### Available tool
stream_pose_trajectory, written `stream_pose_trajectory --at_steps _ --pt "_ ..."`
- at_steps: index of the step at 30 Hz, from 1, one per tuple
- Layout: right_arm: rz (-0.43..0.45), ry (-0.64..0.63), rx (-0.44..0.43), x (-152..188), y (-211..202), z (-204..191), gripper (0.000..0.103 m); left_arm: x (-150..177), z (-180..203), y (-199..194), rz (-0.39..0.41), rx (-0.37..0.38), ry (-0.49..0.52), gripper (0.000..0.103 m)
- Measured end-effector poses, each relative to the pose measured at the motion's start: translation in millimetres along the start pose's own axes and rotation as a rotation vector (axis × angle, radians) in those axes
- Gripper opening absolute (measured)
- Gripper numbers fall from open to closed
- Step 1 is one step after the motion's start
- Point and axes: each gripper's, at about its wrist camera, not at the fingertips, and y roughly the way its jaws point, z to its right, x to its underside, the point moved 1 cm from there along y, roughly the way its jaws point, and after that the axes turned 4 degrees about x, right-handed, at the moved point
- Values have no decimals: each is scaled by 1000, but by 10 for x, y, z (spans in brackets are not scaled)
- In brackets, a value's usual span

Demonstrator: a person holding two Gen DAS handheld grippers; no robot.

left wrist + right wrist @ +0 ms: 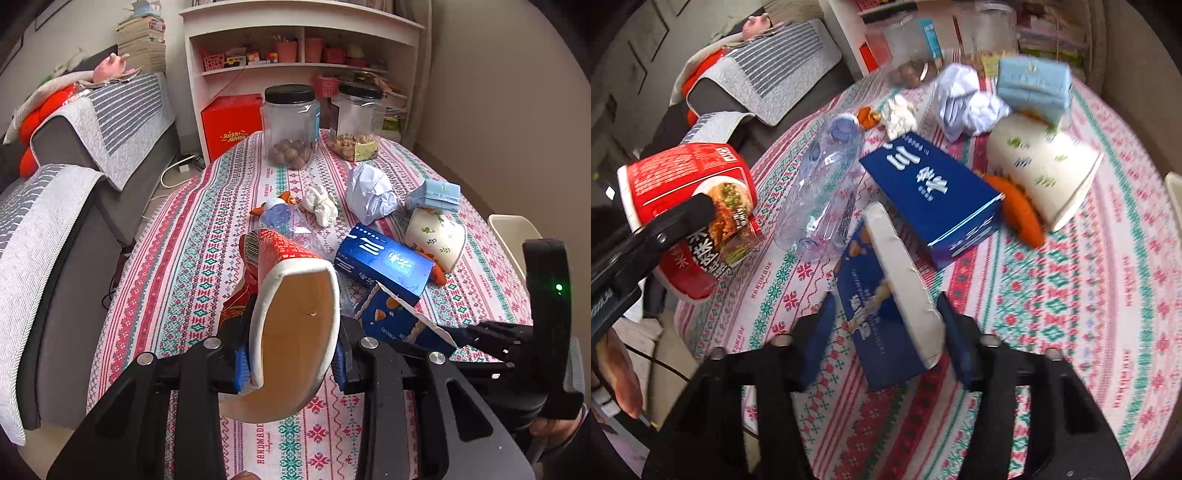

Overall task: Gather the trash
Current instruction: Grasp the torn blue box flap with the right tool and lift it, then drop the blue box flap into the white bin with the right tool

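Note:
My left gripper (293, 354) is shut on a squashed red instant-noodle cup (291, 302), its mouth facing the camera; the right wrist view shows this cup (687, 177) at the left, off the table edge. My right gripper (886, 336) is shut on a flattened dark blue carton (882, 295) with a white flap, tilted up off the patterned tablecloth (1071, 295). On the table behind lie a clear plastic bottle (827, 184), a dark blue box (934, 188), a tipped paper cup (1045, 166), crumpled paper (964, 99), a tissue wad (321, 205) and a light blue carton (1034, 85).
Two black-lidded jars (291, 125) of nuts stand at the table's far end. Orange peel (1019, 210) lies beside the paper cup. A grey sofa (74, 184) runs along the left, a white shelf (303, 44) stands behind, and a pale chair (513, 232) is at the right.

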Motion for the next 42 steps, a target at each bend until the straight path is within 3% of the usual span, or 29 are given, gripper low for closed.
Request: stream_pose_trajectory --at_steps 3,4,5,6,7,10,24,42 --pt "13 -5 12 41 -8 -21 34 19 -31 -7 -2 -7 -6 34" --pt "25 -11 25 58 -27 -28 48 32 -36 -4 -4 -10 -5 34" --pt "32 -8 30 59 -28 -28 54 40 -34 4 -6 -12 -7 34" --pt "28 -4 29 66 -27 -27 51 50 -31 12 -9 -12 -9 34" --pt "22 -3 24 63 -19 -23 36 61 -23 18 -12 -11 -12 34" --pt "31 -4 35 22 -2 -46 11 82 4 10 -12 -10 -10 34" --pt "278 19 185 16 -698 67 10 13 152 -32 40 10 -53 34" --pt "409 113 322 -108 -1223 882 11 -372 968 108 86 92 14 34"
